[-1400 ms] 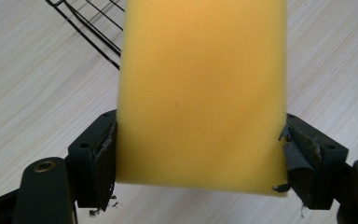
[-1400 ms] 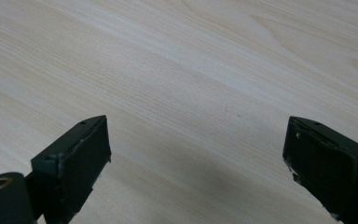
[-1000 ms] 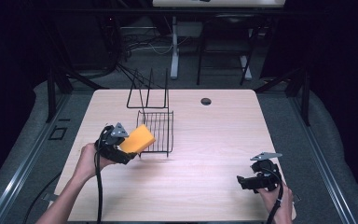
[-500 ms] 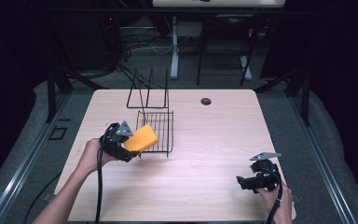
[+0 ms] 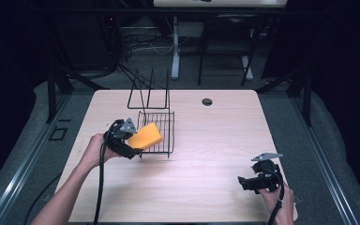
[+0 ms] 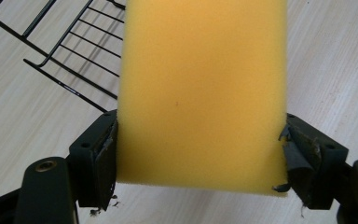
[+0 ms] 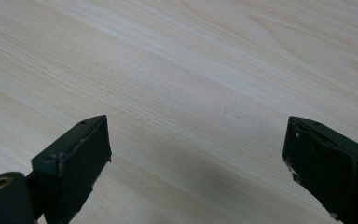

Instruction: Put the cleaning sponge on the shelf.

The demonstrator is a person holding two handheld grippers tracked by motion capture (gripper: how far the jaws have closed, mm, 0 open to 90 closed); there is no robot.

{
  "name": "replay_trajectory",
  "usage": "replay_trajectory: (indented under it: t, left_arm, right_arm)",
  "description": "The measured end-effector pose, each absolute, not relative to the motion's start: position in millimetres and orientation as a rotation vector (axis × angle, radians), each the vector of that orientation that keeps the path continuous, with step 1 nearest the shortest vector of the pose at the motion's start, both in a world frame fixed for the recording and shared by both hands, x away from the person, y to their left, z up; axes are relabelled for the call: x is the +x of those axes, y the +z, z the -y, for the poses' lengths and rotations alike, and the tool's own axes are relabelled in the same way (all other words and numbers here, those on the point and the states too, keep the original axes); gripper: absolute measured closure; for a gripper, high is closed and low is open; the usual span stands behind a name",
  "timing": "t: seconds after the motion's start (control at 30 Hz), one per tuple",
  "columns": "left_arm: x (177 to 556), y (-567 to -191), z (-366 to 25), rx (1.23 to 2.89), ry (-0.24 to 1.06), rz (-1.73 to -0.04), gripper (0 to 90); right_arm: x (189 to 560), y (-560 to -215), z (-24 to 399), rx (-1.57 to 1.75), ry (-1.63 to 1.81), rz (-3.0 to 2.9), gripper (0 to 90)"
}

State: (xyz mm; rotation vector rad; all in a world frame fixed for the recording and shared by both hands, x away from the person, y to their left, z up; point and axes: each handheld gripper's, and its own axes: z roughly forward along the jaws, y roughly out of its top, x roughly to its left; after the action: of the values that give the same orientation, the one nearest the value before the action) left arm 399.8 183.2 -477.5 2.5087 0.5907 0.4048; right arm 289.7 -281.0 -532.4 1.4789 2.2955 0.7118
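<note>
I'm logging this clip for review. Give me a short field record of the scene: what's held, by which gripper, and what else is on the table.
held item: yellow sponge
holder: left gripper, fingers pressed on the sponge's two sides
sponge place: at the open front of the black wire rack, above the table
right gripper: open, nothing between its fingers, near the table's right front corner
surface: light wooden table
</note>
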Motion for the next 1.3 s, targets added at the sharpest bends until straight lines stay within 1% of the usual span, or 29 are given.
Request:
replay_trajectory:
  t: [0.6,0.77,0.97,1.13,1.3]
  left_arm:
    - [417.3,-487.2,-173.4,2.575,0.409,-0.466,22.9]
    - [422.4,-492.1,-171.0,2.568,0.379,-0.462,22.8]
    - [428.5,-497.3,-167.2,2.590,0.395,-0.434,22.8]
    - [434.0,-499.8,-167.9,2.552,0.367,-0.462,22.6]
    - [436.6,-502.9,-167.1,2.554,0.379,-0.462,22.6]
  right_arm:
    - [290.2,-533.6,280.1,1.480,0.707,-2.303,7.4]
    - [290.2,-533.4,279.9,1.478,0.704,-2.304,7.4]
    - [290.7,-534.1,280.0,1.475,0.704,-2.308,7.4]
    - [290.5,-534.1,279.9,1.477,0.703,-2.306,7.5]
    - [290.4,-533.9,279.8,1.477,0.701,-2.307,7.7]
